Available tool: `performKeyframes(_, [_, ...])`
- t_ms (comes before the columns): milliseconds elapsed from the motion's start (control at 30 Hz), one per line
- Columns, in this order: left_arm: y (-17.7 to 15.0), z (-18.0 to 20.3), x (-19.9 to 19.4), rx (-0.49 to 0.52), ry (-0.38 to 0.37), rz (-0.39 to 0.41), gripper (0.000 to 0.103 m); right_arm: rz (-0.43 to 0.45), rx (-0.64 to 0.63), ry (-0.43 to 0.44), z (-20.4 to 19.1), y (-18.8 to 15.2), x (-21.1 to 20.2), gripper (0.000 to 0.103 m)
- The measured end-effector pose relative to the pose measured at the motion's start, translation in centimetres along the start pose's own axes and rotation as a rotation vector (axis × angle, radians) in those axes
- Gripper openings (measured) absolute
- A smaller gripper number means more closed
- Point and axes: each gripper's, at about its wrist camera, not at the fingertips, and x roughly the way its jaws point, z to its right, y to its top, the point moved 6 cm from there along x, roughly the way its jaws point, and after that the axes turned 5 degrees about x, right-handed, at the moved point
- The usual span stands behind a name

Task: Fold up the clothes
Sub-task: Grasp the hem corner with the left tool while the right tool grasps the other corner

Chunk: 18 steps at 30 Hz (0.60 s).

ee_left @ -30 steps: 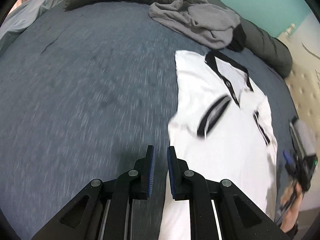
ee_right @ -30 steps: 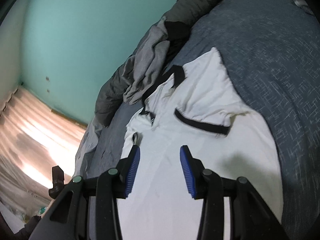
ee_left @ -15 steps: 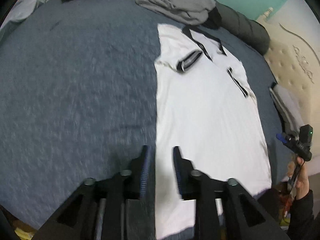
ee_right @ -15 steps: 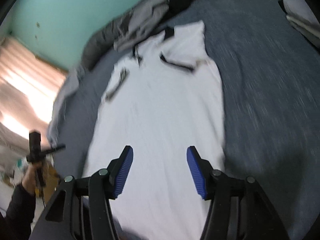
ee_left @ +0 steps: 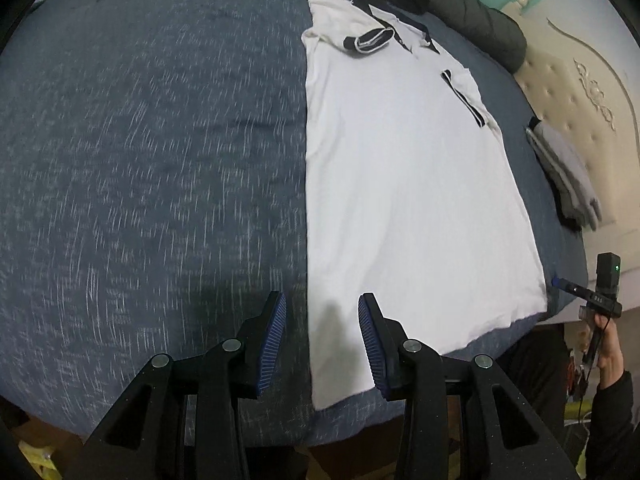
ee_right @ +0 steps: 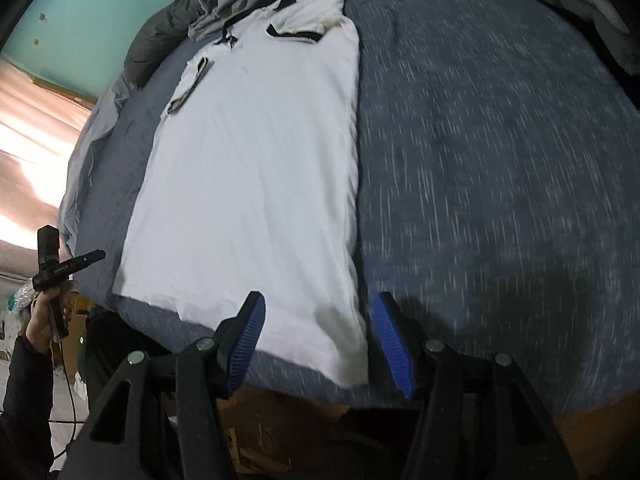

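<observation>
Left gripper (ee_left: 322, 340), jaws spread and empty, straddles the hem corner of the shirt (ee_left: 404, 184) at lower centre. Right gripper (ee_right: 316, 340), likewise agape, frames the opposite hem corner. Both should probably pinch both layers at the corners, then lift evenly toward the collar. Shirt: thin white knit, sleeves folded in, long rectangle on the speckled blue bed (ee_left: 140, 160).

A blue-grey speckled bed (ee_left: 160, 160) carries a rolled dark grey duvet (ee_left: 476, 12) along its far edge and a folded grey stack (ee_left: 568, 172) by the cream headboard (ee_left: 580, 92).
</observation>
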Motion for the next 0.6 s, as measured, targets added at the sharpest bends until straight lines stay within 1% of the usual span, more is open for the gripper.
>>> performKeyframes(133, [-1.1,-0.4,0.7,-0.016,-0.014,-0.018,0.043,-0.007,-0.004,-0.017,-0.3,-0.4,0.5,0.058])
performKeyframes(233, [-1.9,-0.4,1.3,-0.026,-0.029,-0.043,0.047,-0.009,-0.014,-0.030,-0.5,-0.6,0.6,0.058])
performKeyframes(600, [-3.5,0.5,2.7,-0.013,-0.039,-0.080,0.047,-0.033,-0.015,-0.051,-0.5,-0.9,1.1,0.058])
